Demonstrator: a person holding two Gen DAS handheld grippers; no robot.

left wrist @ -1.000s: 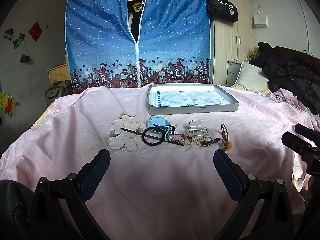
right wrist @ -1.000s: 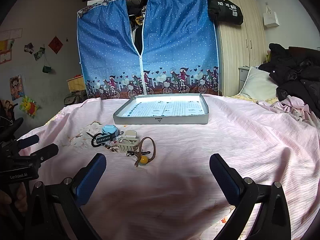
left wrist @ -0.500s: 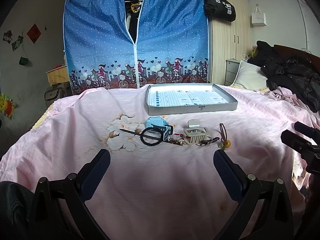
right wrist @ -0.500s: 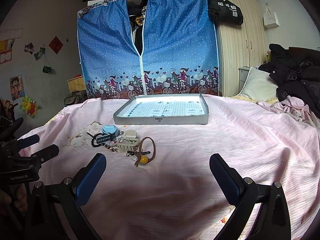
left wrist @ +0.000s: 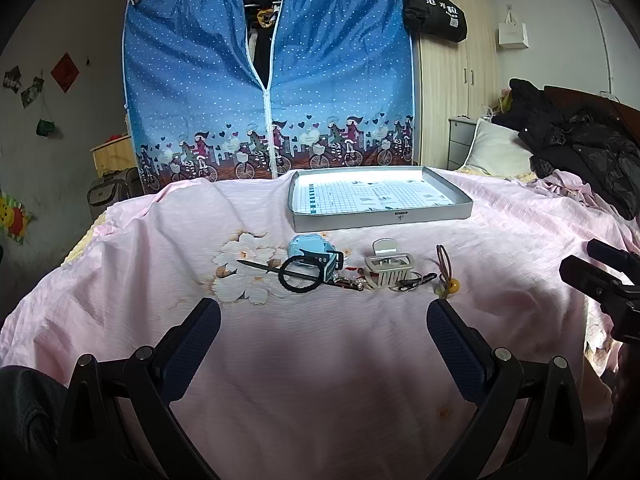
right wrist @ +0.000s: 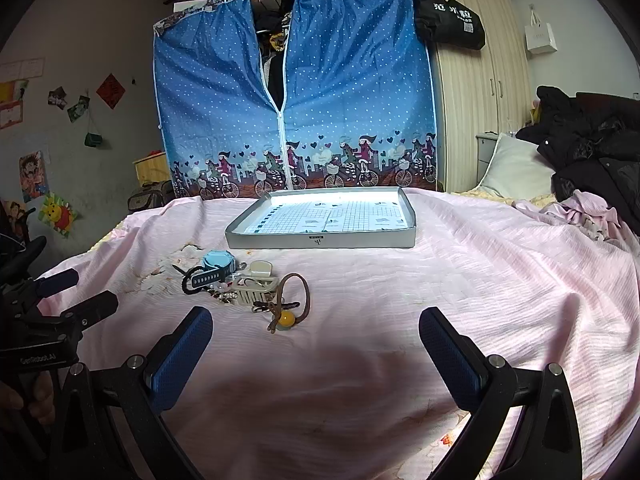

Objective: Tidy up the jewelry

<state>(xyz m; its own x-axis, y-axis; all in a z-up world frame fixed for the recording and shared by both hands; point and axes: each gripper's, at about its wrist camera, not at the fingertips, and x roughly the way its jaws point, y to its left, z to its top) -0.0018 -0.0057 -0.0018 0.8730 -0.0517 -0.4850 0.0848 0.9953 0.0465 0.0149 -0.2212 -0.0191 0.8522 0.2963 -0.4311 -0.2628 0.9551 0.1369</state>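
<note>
A small heap of accessories lies on the pink bedspread: a light blue watch [left wrist: 314, 249], a black hair tie [left wrist: 300, 278] crossed by a dark hair stick [left wrist: 256, 266], a white claw clip [left wrist: 389, 268] and a brown hair tie with a yellow bead [left wrist: 448, 278]. Behind them sits a grey shallow tray [left wrist: 380, 218] with a grid-printed floor. My left gripper [left wrist: 323, 338] is open, short of the heap. From the right wrist view the watch [right wrist: 216, 264], clip [right wrist: 256, 284], beaded tie [right wrist: 290, 306] and tray [right wrist: 320, 240] show too. My right gripper [right wrist: 316, 344] is open, nothing between its fingers.
A blue zippered fabric wardrobe [left wrist: 268, 92] stands behind the bed, a wooden cupboard [left wrist: 452, 92] to its right. Dark coats [left wrist: 580, 148] and a pillow [left wrist: 500, 152] lie at the right. The bed edge drops off at the left.
The left gripper has tilted slightly, so the heap and tray sit a little lower in its view. The right gripper has held still. Nothing was taken hold of.
</note>
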